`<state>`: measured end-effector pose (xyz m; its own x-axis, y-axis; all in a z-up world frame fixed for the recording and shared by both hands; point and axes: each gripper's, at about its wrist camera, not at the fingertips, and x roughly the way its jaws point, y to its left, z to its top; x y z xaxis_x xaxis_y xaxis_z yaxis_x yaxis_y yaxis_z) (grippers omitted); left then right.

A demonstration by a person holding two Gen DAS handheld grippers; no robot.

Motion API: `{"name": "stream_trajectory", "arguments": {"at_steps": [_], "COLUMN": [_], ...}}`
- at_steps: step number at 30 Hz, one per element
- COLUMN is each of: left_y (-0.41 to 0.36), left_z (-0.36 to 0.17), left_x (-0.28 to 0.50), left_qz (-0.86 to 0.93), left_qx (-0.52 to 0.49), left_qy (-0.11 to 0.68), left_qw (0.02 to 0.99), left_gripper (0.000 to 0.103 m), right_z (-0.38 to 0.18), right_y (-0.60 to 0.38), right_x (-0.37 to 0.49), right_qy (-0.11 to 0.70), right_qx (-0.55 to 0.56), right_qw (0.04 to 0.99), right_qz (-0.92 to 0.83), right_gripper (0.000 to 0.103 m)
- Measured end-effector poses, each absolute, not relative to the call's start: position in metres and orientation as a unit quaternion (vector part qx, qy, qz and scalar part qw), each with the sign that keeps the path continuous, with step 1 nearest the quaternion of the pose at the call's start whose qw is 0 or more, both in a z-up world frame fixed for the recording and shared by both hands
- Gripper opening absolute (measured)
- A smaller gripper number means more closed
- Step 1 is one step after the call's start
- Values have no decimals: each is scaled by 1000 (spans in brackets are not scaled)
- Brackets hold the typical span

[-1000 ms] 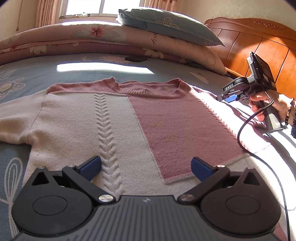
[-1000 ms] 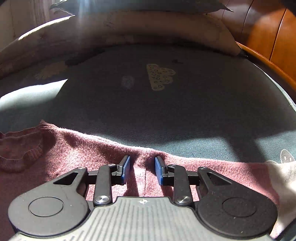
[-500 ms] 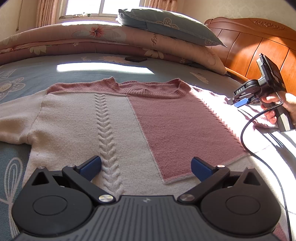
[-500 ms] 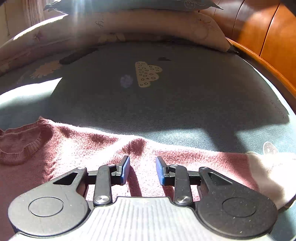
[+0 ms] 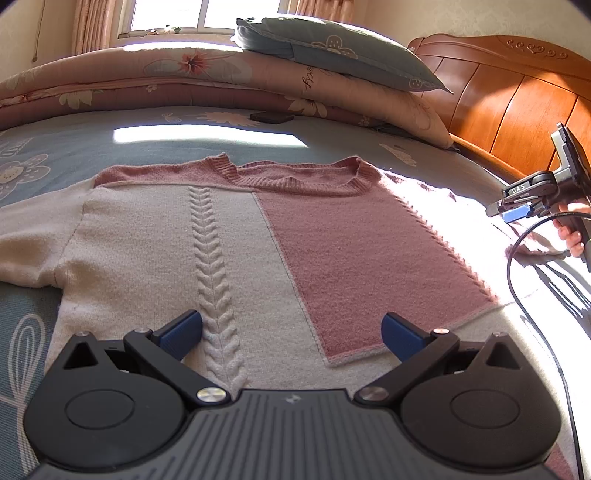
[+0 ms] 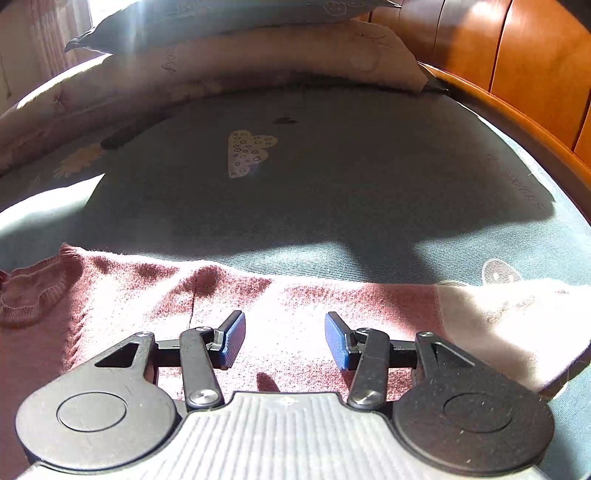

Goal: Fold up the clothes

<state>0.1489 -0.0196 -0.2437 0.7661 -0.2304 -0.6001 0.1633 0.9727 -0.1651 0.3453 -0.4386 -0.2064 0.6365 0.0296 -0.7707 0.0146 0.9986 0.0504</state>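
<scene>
While the left tool (image 5: 291, 334) hangs low over the hem end of the sweater (image 5: 207, 266), its blue pads (image 5: 183, 334) stand wide apart with nothing between them, the cream cable braid running up from about 6 o'clock in the left wrist view. That sweater lies flat and face-up on the bed (image 5: 177, 136), cream on one half and pink on the other, its ribbed neckline (image 5: 295, 177) toward 12 o'clock and one cream sleeve trailing off at 9 o'clock.

At 3 o'clock in the same view the right tool (image 5: 517, 212) is held in a hand (image 5: 570, 232) just above the pink sleeve, a black cable (image 5: 511, 266) looping down from it across the sunlit fabric. Seen from the right wrist, the right tool (image 6: 284, 341) has its jaws opening; the pink sleeve (image 6: 332, 302) lies beneath the gap, and the pads do not press on it. The sleeve's cream cuff end (image 6: 517, 317) reaches toward 3 o'clock.

Farther off, a small dark object (image 5: 271, 117) rests on the bedsheet near 12 o'clock. Beyond it a folded floral quilt (image 5: 166, 77) carries a blue-grey pillow (image 5: 332, 48), with the wooden headboard (image 5: 517, 92) at 2 o'clock and a bright window (image 5: 177, 14) behind.
</scene>
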Motion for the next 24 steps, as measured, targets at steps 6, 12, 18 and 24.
{"name": "stream_trajectory", "arguments": {"at_steps": [6,12,18,24], "left_y": [-19,-19,-19,-19], "left_z": [-244,-244,-244,-244], "left_x": [149,149,149,149], "left_qz": [-105,-105,-105,-105], "left_qx": [-52,-52,-52,-52], "left_qy": [325,325,325,325], "left_qw": [938,938,938,938], "left_gripper": [102,102,102,102], "right_z": [-224,-217,-227,-216], "right_y": [-488,-505,-528,-554], "right_x": [340,316,315,308], "right_qy": [390,387,387,366], "right_qx": [95,137,101,160], "right_qw": [914,912,914,915], "right_qz": [-65,-23,-71,-57], "right_gripper": [53,55,55,58]}}
